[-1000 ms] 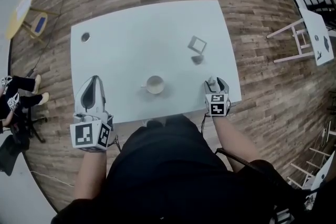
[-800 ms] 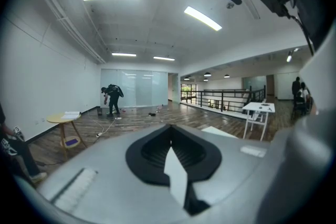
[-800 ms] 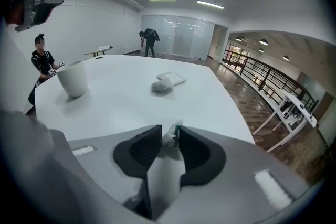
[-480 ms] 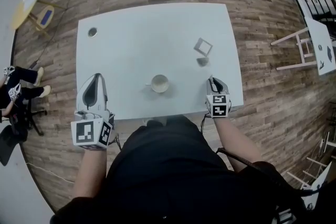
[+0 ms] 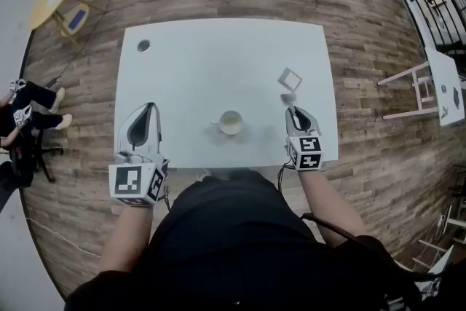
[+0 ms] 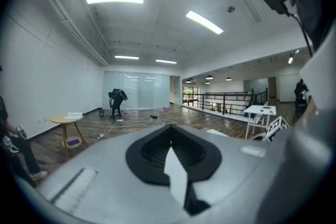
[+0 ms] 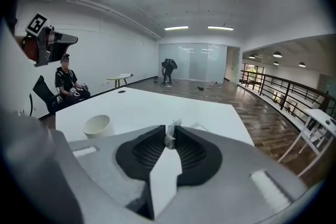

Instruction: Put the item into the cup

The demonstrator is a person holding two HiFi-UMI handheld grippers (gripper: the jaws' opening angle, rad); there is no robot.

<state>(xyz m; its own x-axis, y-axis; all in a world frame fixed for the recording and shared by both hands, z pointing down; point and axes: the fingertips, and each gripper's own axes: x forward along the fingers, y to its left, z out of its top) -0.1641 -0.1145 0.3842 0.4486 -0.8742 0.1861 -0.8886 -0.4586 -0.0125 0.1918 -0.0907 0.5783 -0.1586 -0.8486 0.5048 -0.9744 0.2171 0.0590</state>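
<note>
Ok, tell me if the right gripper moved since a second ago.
Yes. The right gripper has shifted left, closer to the cup, and its jaws have just closed on a small white item.

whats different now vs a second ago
The right gripper has just been closing its jaws, and they now pinch a small white item. The left gripper kept its place left of the cup, jaws together with nothing in them. The cup still stands on the table.
</note>
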